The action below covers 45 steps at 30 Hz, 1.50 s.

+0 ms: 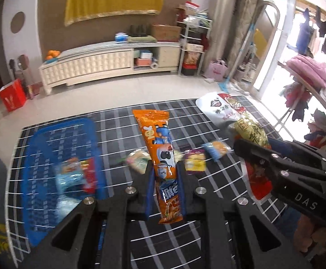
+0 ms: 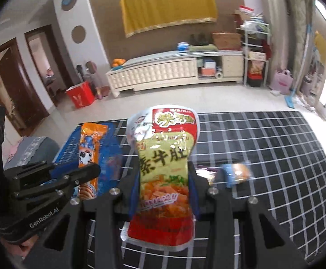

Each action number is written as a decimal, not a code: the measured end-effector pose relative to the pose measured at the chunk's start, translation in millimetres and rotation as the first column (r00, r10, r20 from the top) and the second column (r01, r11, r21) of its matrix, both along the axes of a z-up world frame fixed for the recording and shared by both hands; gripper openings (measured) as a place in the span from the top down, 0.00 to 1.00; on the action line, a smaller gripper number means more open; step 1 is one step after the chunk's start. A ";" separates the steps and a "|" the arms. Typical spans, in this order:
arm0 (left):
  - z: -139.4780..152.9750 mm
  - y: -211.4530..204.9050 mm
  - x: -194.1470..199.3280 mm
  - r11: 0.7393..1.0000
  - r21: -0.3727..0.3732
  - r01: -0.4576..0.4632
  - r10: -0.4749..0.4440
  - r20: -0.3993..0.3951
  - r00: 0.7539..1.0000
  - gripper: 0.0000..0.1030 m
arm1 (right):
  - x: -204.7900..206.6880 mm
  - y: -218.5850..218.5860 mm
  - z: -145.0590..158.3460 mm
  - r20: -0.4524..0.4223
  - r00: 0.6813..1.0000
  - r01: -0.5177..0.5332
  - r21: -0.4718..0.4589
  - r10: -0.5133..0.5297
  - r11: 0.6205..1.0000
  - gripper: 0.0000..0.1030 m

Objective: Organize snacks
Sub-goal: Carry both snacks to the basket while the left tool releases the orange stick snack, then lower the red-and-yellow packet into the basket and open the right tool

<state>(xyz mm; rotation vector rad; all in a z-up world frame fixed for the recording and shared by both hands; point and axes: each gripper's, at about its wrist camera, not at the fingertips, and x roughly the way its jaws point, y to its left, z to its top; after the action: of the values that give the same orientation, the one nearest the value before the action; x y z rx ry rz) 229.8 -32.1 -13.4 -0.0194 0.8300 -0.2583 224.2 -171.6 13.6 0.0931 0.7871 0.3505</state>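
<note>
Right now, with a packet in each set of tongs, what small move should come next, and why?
Probably carry the orange packet in the left tongs over to the blue basket and let go. The basket already holds a few snacks and lies just left of those tongs. The right tongs grip the green-red pouch, which can follow.

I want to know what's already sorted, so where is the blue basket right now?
In the left wrist view the blue basket sits on the left of the checked cloth, left of the orange packet clamped in the left gripper.
</note>
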 end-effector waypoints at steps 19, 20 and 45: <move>-40.0 111.7 -4.7 0.993 0.013 -0.117 0.117 -0.111 0.987 0.84 | 13.3 108.4 -33.9 -0.096 0.984 -0.149 -0.004 0.148 0.989 0.59; -45.4 113.8 -2.4 0.993 0.009 -0.119 0.119 -0.124 0.985 0.84 | 12.9 110.5 -36.1 -0.100 0.984 -0.148 -0.010 0.146 0.989 0.59; -55.3 120.6 -4.5 0.993 -0.008 -0.122 0.118 -0.187 0.975 0.50 | 2.2 107.0 -34.5 -0.098 0.986 -0.138 -0.025 0.135 0.990 0.59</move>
<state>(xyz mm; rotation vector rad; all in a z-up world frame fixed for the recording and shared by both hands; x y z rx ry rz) 225.3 88.4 -68.7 -0.1127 1.0085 -0.1518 226.4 -64.7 -20.9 0.0262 0.8964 0.4658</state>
